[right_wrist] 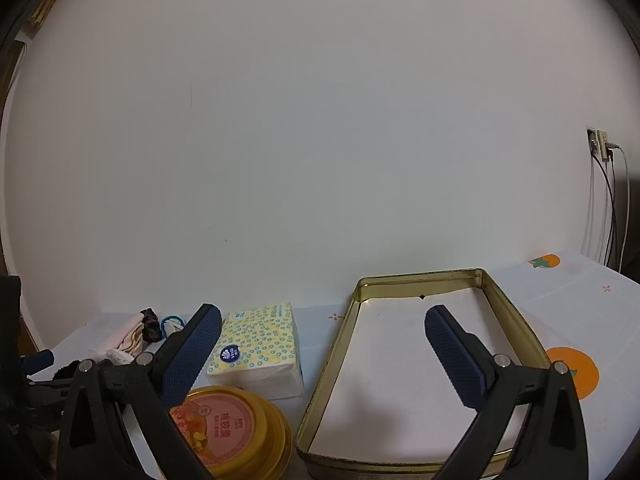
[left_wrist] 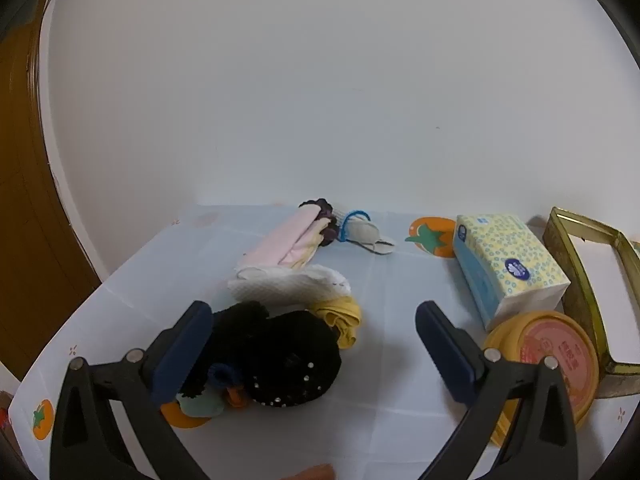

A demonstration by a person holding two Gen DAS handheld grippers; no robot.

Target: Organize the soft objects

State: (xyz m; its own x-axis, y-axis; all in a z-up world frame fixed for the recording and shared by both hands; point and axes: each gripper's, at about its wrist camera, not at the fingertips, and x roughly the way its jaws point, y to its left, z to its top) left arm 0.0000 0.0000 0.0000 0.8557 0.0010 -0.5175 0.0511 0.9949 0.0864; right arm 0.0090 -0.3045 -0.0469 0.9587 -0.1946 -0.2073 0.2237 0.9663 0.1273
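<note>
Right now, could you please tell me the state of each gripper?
Left gripper: open, holding nothing.
Right gripper: open, holding nothing.

One tissue pack [left_wrist: 510, 264], one gold tin [right_wrist: 416, 364], one yellow tub [right_wrist: 236, 428] — two open grippers

Black tongs [left_wrist: 314, 354] with textured navy pads, silver screws.

Counter [left_wrist: 400, 420] under pale blue cloth printed with orange persimmons. On it: black fuzzy beaded pile [left_wrist: 276, 356], yellow crumpled cloth [left_wrist: 340, 316], white textured tissue [left_wrist: 288, 286], pink folded cloth roll [left_wrist: 284, 240], blue hair tie [left_wrist: 354, 220], yellow-blue tissue pack [left_wrist: 508, 264], round yellow tin with pink lid [left_wrist: 556, 364], gold rectangular metal tin [right_wrist: 332, 368]
</note>
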